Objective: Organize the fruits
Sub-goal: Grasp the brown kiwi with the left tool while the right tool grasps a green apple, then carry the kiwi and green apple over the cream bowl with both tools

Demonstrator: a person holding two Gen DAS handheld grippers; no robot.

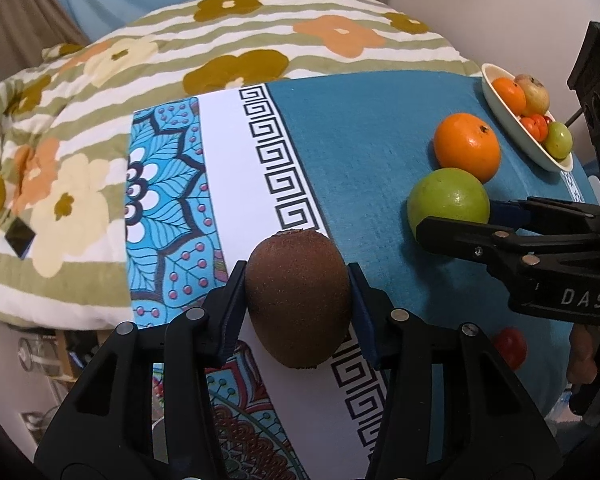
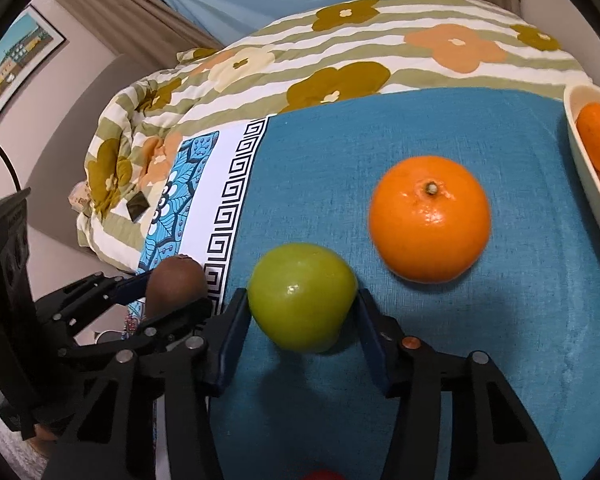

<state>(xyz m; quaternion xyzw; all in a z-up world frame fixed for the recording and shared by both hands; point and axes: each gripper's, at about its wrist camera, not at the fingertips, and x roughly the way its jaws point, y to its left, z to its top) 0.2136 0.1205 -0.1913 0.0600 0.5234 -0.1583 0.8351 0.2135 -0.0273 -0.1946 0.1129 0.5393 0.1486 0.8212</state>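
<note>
Between the left gripper (image 1: 298, 300) fingers sits a brown kiwi (image 1: 298, 300), pads pressed on both sides, so it reads as clamped and lifted off the patterned cloth (image 1: 236, 168). Right gripper (image 2: 303, 308) brackets a green apple (image 2: 302, 296); fingers sit right at its sides, but firm contact vs. just touching, cannot tell. Apple looks to rest on the blue cloth (image 2: 420, 120).

Risks: both fruits are round and smooth-ish, held near the fingertips; a tilt or fast swing could let either roll out. If the right grip is loose, the apple squirts forward into the orange (image 2: 430, 220) just ahead of it.

Around: white dish (image 1: 512, 128) with several fruits lies ahead-right of both grippers. Orange stands between apple and dish, so a straight path is blocked. Small red fruit (image 1: 510, 348) sits below the right gripper. Floral duvet (image 1: 100, 80) beyond.
</note>
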